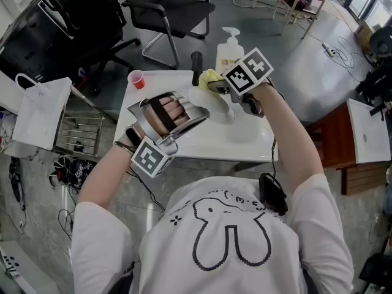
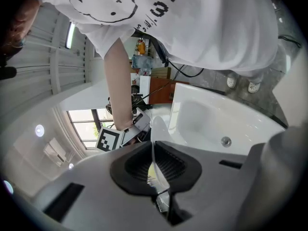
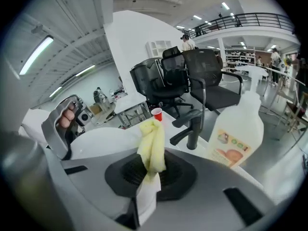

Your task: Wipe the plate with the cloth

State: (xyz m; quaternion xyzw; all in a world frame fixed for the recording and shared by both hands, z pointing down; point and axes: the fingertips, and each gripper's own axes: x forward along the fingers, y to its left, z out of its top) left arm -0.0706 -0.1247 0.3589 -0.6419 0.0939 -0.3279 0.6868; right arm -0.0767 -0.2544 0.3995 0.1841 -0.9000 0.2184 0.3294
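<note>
My left gripper [image 1: 195, 113] is shut on the rim of a white plate [image 1: 215, 108] and holds it up over the white sink counter [image 1: 177, 81]. In the left gripper view the plate [image 2: 159, 129] shows edge-on, pinched between the black pads [image 2: 169, 166]. My right gripper [image 1: 215, 86] is shut on a yellow cloth [image 1: 210, 77] at the plate's far rim. In the right gripper view the cloth [image 3: 152, 148] sticks up bunched from the jaws. The plate [image 3: 98, 141] lies just to its left, with the left gripper [image 3: 61, 124] and the hand behind it.
A black faucet [image 1: 196, 68], a white soap bottle [image 1: 229, 49] and a red cup [image 1: 136, 79] stand at the counter's far edge. Black office chairs [image 1: 168, 8] are beyond. A white bag [image 1: 41, 112] hangs at the left over a wire rack [image 1: 79, 133].
</note>
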